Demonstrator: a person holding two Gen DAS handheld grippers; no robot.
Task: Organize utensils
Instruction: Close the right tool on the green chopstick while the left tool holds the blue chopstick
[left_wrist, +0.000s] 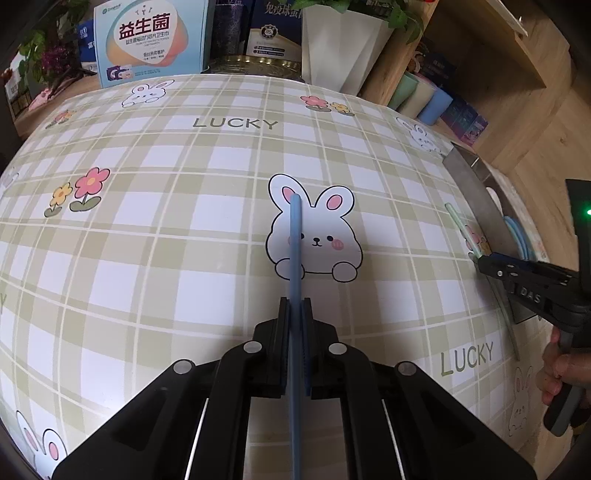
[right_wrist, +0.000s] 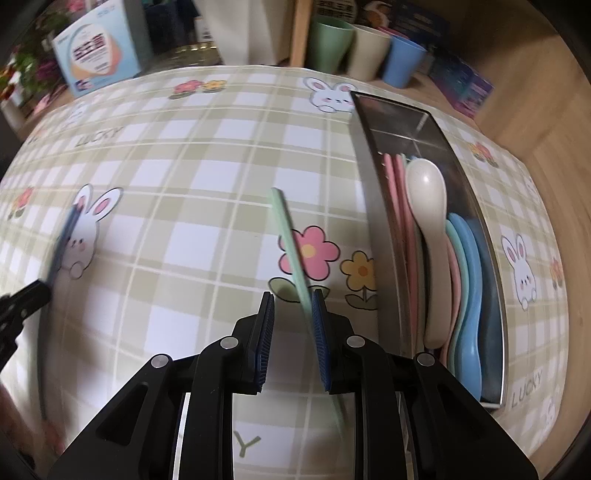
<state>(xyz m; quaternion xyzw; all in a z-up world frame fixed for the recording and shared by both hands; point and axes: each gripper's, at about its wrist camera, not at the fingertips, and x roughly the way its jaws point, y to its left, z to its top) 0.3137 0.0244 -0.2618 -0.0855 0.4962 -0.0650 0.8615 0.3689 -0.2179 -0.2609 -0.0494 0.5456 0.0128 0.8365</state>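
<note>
Chopsticks occupy both tools: the left gripper (left_wrist: 295, 306) is pinched tight on a blue chopstick (left_wrist: 295, 236) held over the checked surface (left_wrist: 147, 258). The right gripper (right_wrist: 293, 306) has its jaws partly spread around a green chopstick (right_wrist: 290, 243), which touches only the right pad, just beside the steel tray (right_wrist: 373, 206) of spoons (right_wrist: 428, 206).
</note>
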